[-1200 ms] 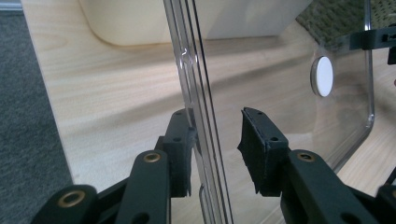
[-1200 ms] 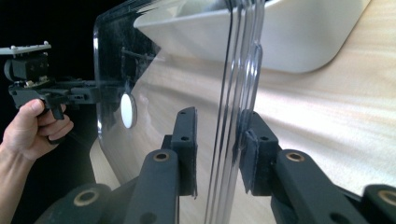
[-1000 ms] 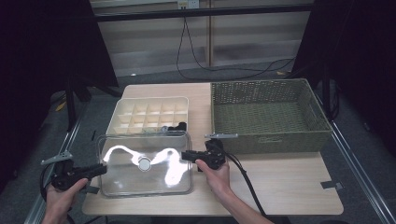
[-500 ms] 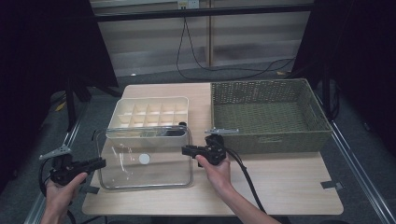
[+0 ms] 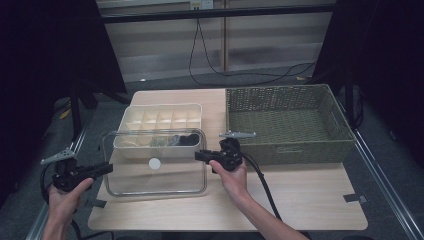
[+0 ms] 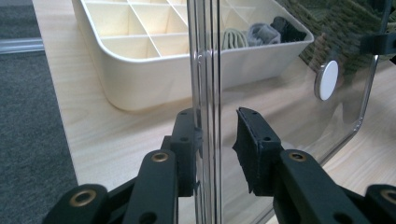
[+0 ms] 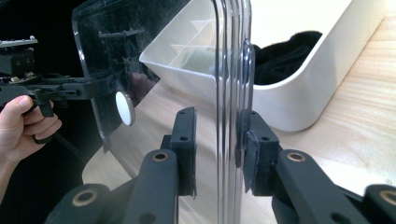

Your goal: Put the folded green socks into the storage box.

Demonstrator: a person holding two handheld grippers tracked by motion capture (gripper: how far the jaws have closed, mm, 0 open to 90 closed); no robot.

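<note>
Clear, rectangular plastic lid (image 5: 155, 165) with rounded corners and a white round knob (image 5: 155, 163) at its centre, held above the table (image 5: 300, 195) at lower left of the high view. Left gripper (image 5: 106, 169) and right gripper (image 5: 198, 155) each clamp an opposite edge.

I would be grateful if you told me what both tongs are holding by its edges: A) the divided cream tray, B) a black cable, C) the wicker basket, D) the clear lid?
D: the clear lid has its left edge between the left tongs and its right edge between the right tongs, in front of the tray.
</note>
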